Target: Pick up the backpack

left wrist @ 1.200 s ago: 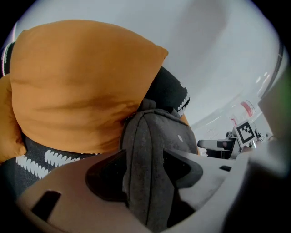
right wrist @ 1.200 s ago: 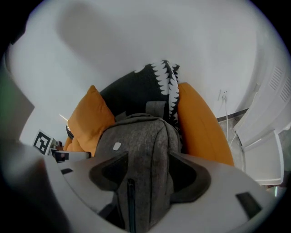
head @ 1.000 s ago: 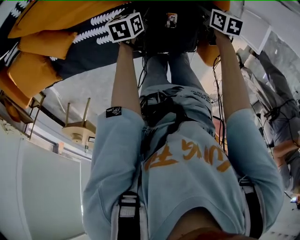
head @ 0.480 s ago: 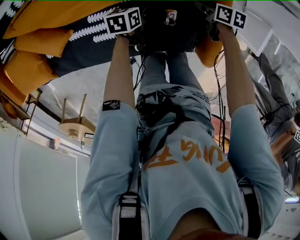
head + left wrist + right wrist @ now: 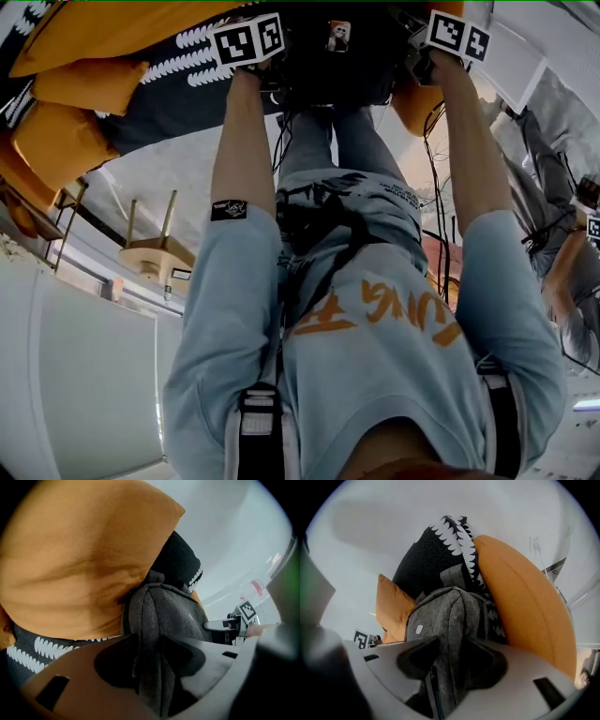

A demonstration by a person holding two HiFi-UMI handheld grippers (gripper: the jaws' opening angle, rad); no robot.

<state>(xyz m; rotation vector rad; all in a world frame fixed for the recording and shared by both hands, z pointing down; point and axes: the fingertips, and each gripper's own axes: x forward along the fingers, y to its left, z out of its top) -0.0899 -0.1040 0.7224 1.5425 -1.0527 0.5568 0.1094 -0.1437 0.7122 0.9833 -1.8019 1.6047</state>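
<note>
**Desk:** Where is the dark grey fabric backpack point(image 5: 450, 616)?

**Photographer:** At twelve o'clock in the head view, between the person's outstretched arms. It rests against plump orange cushions point(image 5: 79, 559) and a black cover with white leaf print point(image 5: 440, 545). The frame's top edge cuts much of it off.

**Desk:** The left gripper point(image 5: 150, 667)?

**Photographer:** Its jaws are drawn nearly together, pinching a fold of the backpack (a seam runs straight between them).

**Desk:** And the right gripper point(image 5: 447, 670)?

**Photographer:** Likewise clamped on a grey fold, beside a zipper. From the head view only the marker cubes show, at eleven and one o'clock, and the jaws are hidden behind them.

**Desk:** Anything else?

**Photographer:** A wooden stool point(image 5: 155, 248) at nine o'clock.
</note>
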